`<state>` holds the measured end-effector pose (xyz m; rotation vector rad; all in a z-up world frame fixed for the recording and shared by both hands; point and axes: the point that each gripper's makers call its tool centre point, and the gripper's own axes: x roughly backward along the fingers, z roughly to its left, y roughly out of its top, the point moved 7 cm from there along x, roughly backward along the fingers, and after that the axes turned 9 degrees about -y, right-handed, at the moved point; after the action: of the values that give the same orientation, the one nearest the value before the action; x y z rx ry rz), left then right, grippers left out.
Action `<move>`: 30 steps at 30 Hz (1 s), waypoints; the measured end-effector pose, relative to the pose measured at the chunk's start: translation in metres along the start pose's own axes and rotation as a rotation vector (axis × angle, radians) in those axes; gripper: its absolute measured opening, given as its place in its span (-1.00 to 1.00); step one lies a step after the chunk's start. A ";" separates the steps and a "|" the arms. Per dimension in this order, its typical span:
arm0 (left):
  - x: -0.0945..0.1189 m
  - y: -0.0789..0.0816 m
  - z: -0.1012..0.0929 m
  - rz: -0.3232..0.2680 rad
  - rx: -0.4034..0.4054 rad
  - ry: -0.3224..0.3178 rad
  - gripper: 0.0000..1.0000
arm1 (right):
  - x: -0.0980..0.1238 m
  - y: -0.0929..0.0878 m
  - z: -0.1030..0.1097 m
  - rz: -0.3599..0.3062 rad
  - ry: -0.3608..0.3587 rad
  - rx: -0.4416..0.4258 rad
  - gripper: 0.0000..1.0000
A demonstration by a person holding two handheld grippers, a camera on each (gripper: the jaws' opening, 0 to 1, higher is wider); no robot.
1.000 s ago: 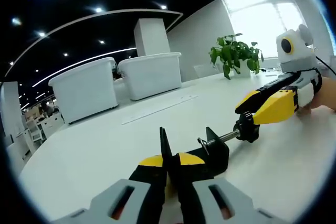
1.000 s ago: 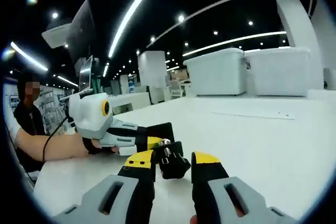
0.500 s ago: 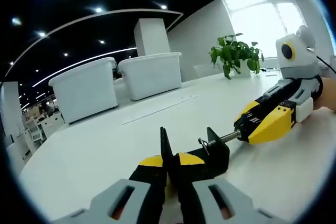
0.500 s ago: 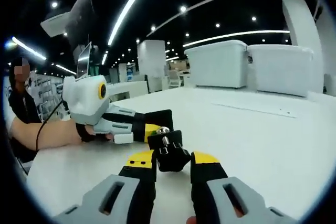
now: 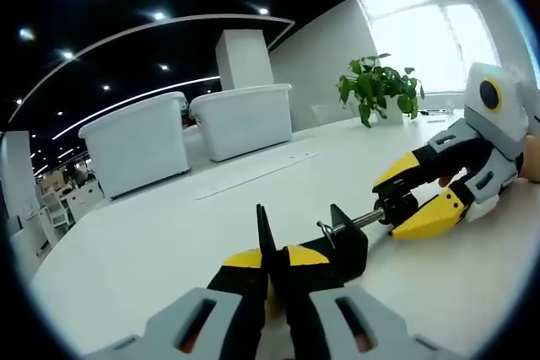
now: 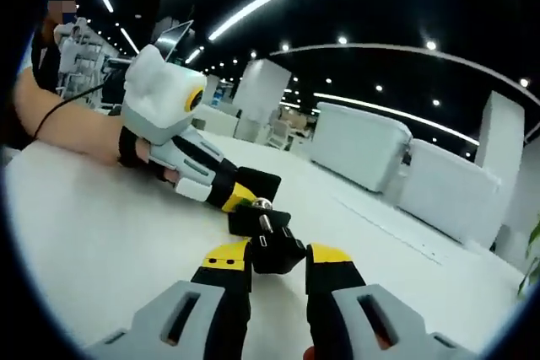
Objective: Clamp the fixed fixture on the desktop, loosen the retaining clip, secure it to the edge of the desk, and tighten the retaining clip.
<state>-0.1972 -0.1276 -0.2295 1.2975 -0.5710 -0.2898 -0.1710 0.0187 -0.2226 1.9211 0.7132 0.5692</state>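
In the left gripper view, the left gripper (image 5: 272,263) had its jaws closed on the black clamp fixture (image 5: 337,242), which lay on the white desk (image 5: 152,233) with its long axis along the screw (image 5: 359,219), running away rightward to the knob (image 5: 395,206). The right gripper (image 5: 413,200) pinched that knob between its yellow-tipped jaws. The right gripper view showed the knob (image 6: 278,250) head-on between its own jaws (image 6: 278,260). Farther back stood two white bins (image 5: 194,128) and a potted plant (image 5: 377,86). No writing could be read.
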 end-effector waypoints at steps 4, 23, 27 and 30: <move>0.000 0.000 0.000 0.000 0.000 0.000 -0.85 | 0.000 0.000 0.000 0.001 -0.002 0.001 -0.51; 0.000 0.000 -0.001 -0.001 -0.005 -0.009 -0.85 | -0.005 0.000 -0.038 0.052 0.079 -0.434 -0.38; 0.000 0.000 -0.002 -0.001 -0.005 -0.010 -0.85 | -0.004 -0.002 -0.036 0.068 0.090 -0.490 -0.41; 0.001 0.000 -0.002 -0.001 -0.004 -0.010 -0.85 | -0.004 -0.003 -0.029 0.085 0.094 -0.486 -0.41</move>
<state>-0.1957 -0.1264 -0.2296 1.2928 -0.5781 -0.2984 -0.1939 0.0350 -0.2132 1.4826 0.4951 0.8087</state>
